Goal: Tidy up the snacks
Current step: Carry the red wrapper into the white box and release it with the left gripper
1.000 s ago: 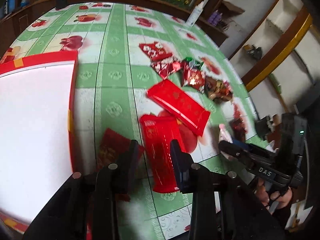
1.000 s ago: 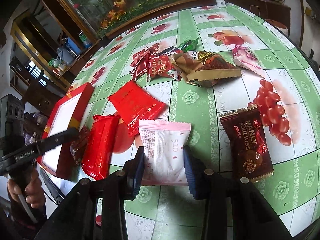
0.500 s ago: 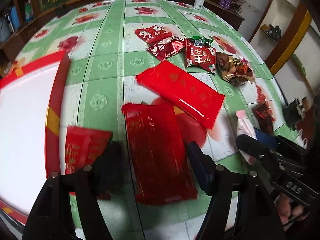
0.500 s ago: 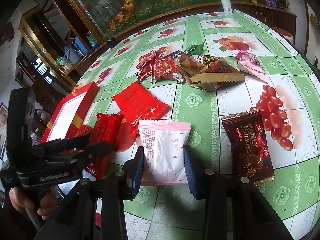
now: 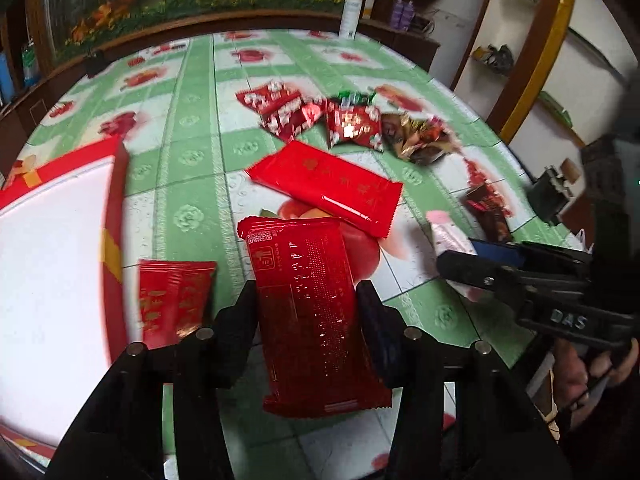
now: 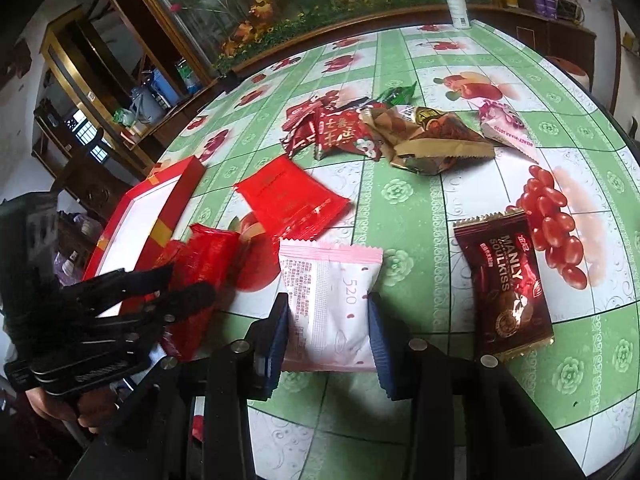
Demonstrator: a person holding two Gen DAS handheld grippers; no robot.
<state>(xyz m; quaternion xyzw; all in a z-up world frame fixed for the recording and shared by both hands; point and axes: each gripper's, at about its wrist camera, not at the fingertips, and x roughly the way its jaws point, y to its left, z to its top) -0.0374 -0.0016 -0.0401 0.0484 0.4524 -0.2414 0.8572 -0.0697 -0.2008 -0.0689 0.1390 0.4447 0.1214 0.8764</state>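
I am closing my left gripper on the red pack while my right gripper pinches the pink pack; next, lift both toward the box at left.

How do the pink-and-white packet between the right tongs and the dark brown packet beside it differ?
The pink-and-white packet is pale with small print and "520"; the dark brown packet has gold edges and bold "MANLY SOULKISS" lettering. The pink one sits between the right tongs; the brown one lies free on the tablecloth. Both are sealed, flat packets with crimped ends.
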